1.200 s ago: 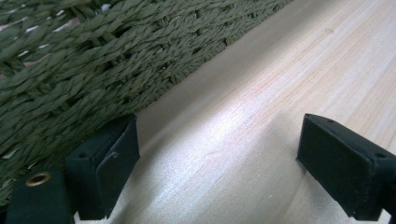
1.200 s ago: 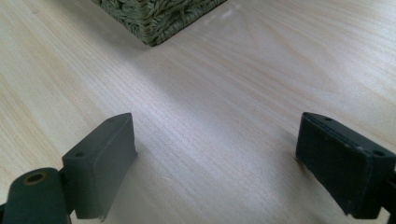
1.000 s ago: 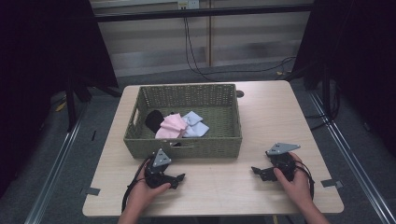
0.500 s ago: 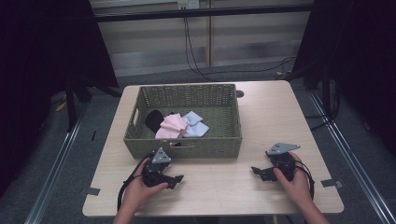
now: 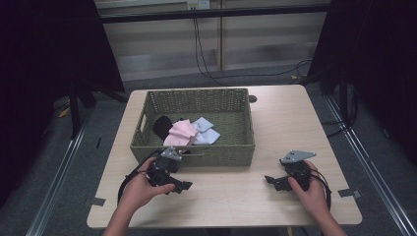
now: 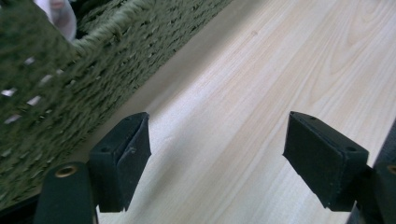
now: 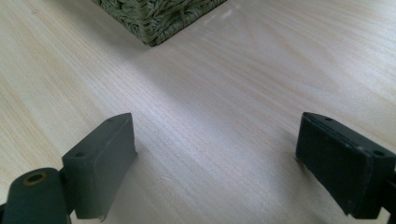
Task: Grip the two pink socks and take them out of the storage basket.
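- Left gripper (image 5: 172, 183) has lifted off the counter (image 5: 290, 118) toward the wicker basket (image 5: 196, 152); fingers (image 6: 122, 158) narrowed slightly, wide, nothing between.
- Right gripper (image 5: 278, 182) unmoved, fingers (image 7: 100, 161) wide, empty.
- Pink cloth (image 5: 178, 132) lies inside basket beside pale blue cloth (image 5: 205, 132).

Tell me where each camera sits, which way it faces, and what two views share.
High view: above the near table edge, looking forward and down; both forearms, left tongs, right tongs.
Left gripper view: on the left tongs, looking along the open jaws, basket close beside.
Right gripper view: on the right tongs, open jaws over wood.
Shared: all three views catch the basket's woven wall.
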Tool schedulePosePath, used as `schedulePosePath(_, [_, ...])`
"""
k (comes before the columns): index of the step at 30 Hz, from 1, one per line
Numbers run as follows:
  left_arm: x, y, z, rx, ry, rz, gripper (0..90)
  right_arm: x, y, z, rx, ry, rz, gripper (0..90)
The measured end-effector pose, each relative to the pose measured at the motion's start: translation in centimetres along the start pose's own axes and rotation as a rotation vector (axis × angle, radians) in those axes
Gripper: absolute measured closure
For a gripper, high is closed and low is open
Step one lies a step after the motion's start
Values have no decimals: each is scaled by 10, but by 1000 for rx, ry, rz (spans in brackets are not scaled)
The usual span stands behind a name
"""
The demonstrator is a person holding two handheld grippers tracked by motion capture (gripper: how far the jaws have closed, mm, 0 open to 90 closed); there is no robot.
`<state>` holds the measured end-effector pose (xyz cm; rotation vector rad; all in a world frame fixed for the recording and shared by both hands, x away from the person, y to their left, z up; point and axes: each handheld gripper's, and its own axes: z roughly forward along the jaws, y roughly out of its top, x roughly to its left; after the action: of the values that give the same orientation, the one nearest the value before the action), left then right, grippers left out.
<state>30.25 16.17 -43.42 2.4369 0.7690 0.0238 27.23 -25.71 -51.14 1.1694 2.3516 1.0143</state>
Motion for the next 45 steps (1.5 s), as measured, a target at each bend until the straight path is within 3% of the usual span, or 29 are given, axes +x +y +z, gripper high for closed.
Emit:
schedulePosePath(4, [3,7,-9,24,-12,-10,224,0,0,0,0,0,0,113])
schedulePosePath(21, [10,36,-47,26,-50,-20,233,0,0,0,0,0,2,113])
schedulePosePath(32, [23,63,-73,14,-36,-51,234,0,0,0,1,0,3,112])
schedulePosePath(45, [47,84,-80,4,8,-99,235,0,0,0,2,-1,3,112])
